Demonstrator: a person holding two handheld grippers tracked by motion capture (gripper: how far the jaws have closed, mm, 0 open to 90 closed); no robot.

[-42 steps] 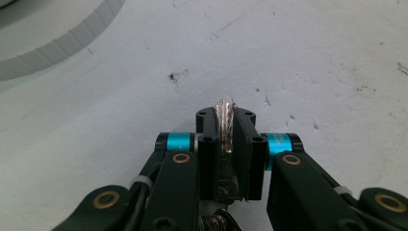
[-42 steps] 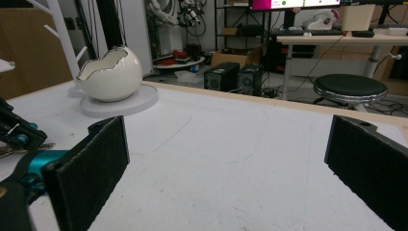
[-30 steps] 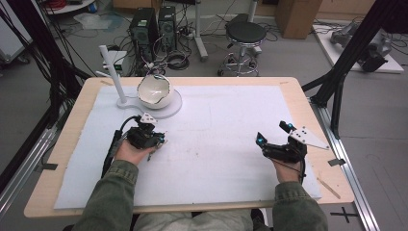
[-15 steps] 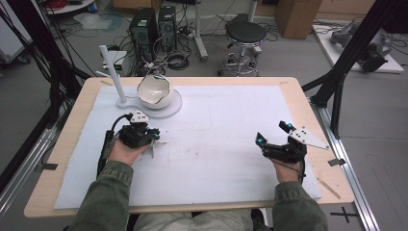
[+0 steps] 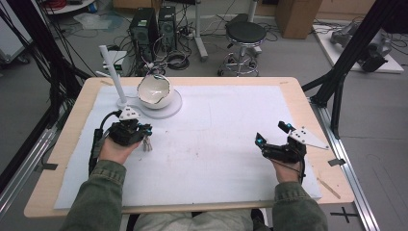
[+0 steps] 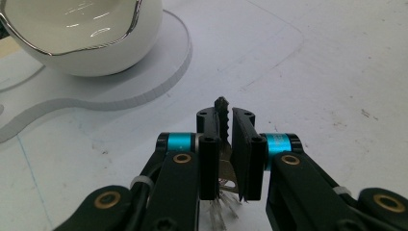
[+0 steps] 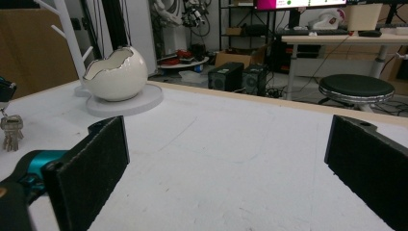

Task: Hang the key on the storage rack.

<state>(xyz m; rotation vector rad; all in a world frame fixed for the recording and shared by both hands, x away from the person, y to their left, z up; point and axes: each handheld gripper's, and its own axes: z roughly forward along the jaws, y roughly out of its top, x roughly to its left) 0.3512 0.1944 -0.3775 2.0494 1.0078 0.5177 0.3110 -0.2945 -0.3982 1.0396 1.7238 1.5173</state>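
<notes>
Drifting back toward the person since a second ago, the left tool (image 5: 129, 129) is now hanging farther from the egg-shaped bowl (image 5: 155, 91), its jaws pinching a key (image 6: 222, 108) while the bunch of keys (image 5: 146, 142) is dangling just above the white mat (image 5: 216, 144). Metal, light and stiff, I'd say; gripping one flat blade is letting the rest swing. Across the counter (image 5: 288, 84), the right tool (image 5: 273, 134) is resting wide apart, holding nothing. Bowl, round base (image 5: 171, 108) and white post (image 5: 111, 72) are standing close ahead.
</notes>
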